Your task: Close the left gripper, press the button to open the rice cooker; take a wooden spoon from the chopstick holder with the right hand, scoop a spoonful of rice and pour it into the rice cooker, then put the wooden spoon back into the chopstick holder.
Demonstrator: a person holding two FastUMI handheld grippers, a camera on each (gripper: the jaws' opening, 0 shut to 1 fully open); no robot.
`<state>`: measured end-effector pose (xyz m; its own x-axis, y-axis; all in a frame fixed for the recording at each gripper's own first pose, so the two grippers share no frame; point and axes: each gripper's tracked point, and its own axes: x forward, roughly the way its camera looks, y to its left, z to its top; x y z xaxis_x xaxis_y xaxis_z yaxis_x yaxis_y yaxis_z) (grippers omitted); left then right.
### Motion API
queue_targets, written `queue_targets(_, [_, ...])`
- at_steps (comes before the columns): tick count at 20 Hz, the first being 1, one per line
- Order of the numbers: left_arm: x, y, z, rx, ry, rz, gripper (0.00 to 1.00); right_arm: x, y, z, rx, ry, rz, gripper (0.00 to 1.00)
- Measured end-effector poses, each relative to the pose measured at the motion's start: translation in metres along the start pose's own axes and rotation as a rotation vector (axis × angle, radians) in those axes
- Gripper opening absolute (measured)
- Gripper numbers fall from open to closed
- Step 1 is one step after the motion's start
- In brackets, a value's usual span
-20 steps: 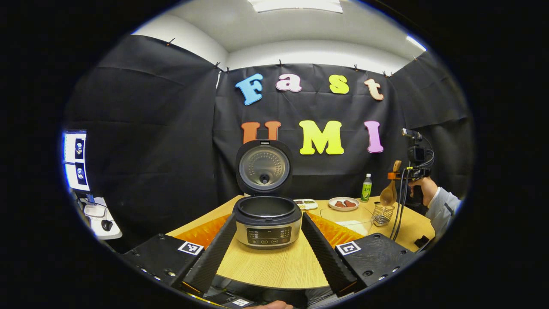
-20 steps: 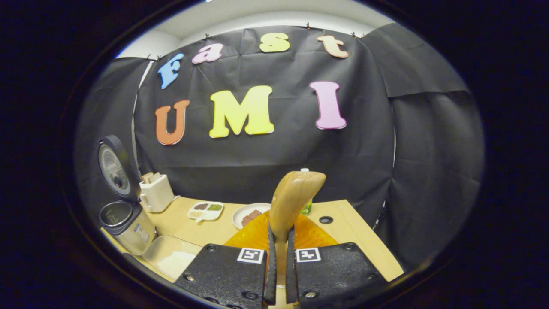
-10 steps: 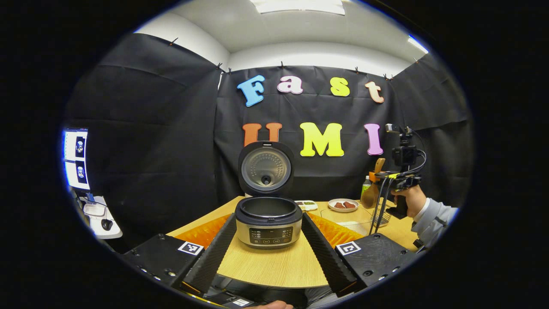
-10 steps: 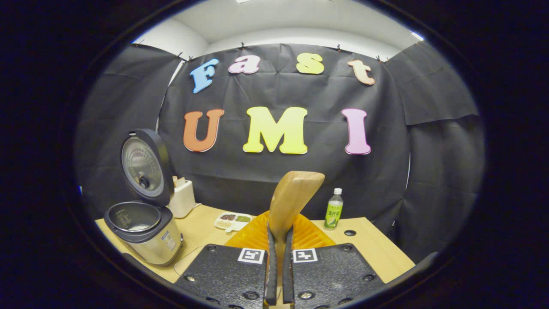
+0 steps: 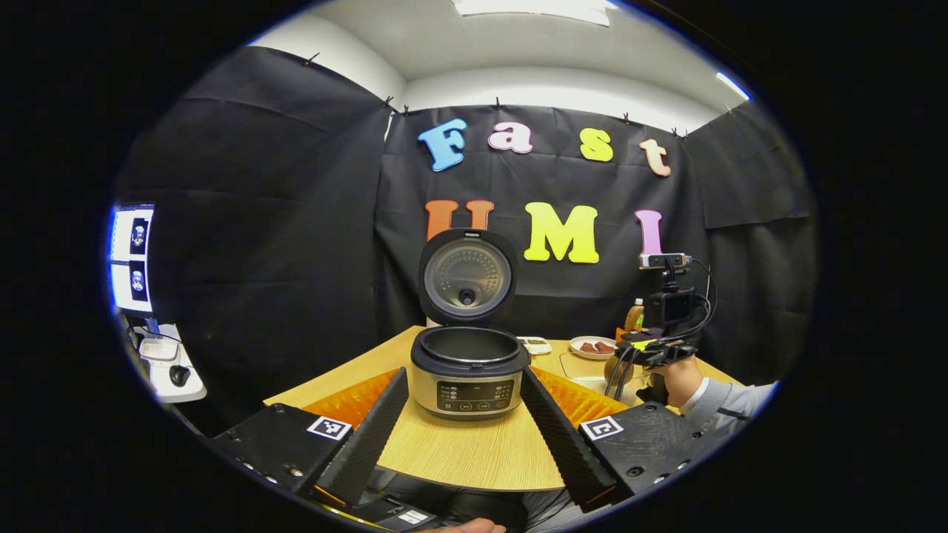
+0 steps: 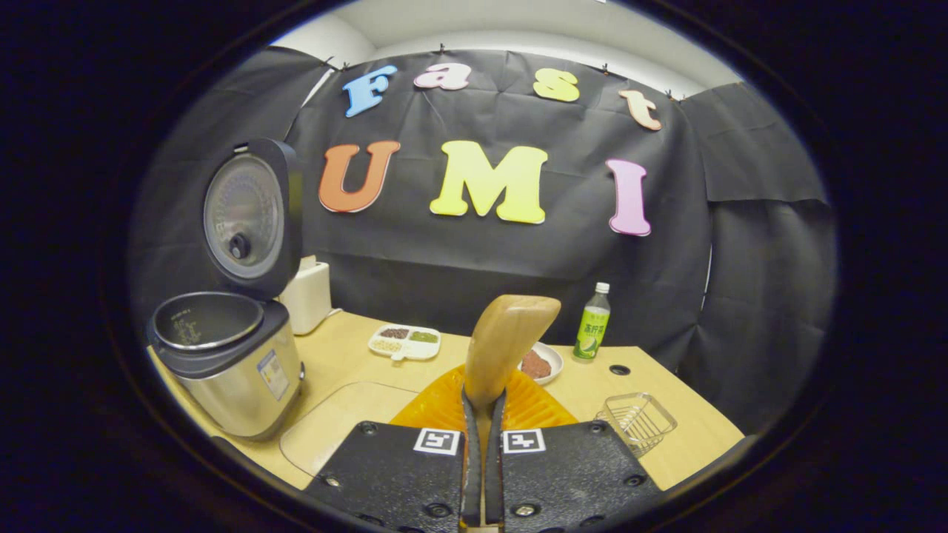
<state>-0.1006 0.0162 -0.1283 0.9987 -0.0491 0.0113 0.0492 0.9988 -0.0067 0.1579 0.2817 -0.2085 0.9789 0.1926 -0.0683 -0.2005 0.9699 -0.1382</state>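
The rice cooker stands on the table with its lid raised; it also shows at the left of the right gripper view. My left gripper is open, its fingers spread either side of the cooker and well short of it. My right gripper is shut on the wooden spoon, whose handle end sticks up ahead of the fingers; the bowl is hidden below. In the left gripper view that right gripper hangs low over the clear rice container. The wire chopstick holder stands to the right.
A green bottle, a plate of brown food, a sectioned dish and a white box line the back of the table. A hand and sleeve hold the right gripper. Screens and a mouse are at the far left.
The right gripper with the spoon has come down and leftward, from above the chopstick holder to low over the rice container. The left gripper has barely moved.
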Motion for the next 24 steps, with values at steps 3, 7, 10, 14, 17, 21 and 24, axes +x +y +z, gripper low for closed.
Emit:
queue_targets(3, [0.003,0.002,-0.003,0.001,0.009,0.002,0.97,0.011,-0.001,-0.013,0.004,0.013,-0.015,0.08])
queue_targets(7, [0.004,0.002,-0.009,0.003,0.021,-0.003,0.97,0.020,-0.003,-0.018,0.022,-0.003,-0.017,0.07])
queue_targets(10, [0.006,-0.001,-0.009,0.010,0.027,-0.004,0.97,0.016,0.042,-0.034,0.105,0.069,0.161,0.08])
queue_targets(14, [0.011,-0.006,-0.016,0.007,0.044,-0.017,0.97,0.004,0.066,-0.033,0.288,0.139,0.322,0.08])
queue_targets(17, [0.014,-0.003,-0.019,-0.007,0.059,-0.004,0.97,0.003,0.068,-0.032,0.498,0.196,0.412,0.02])
queue_targets(21, [0.014,-0.012,-0.019,-0.019,0.064,-0.021,0.97,0.016,0.051,-0.046,0.768,0.330,0.443,0.07])
queue_targets(24, [0.014,-0.011,-0.019,0.013,0.062,-0.011,0.97,0.017,0.041,-0.052,0.926,0.401,0.429,0.06])
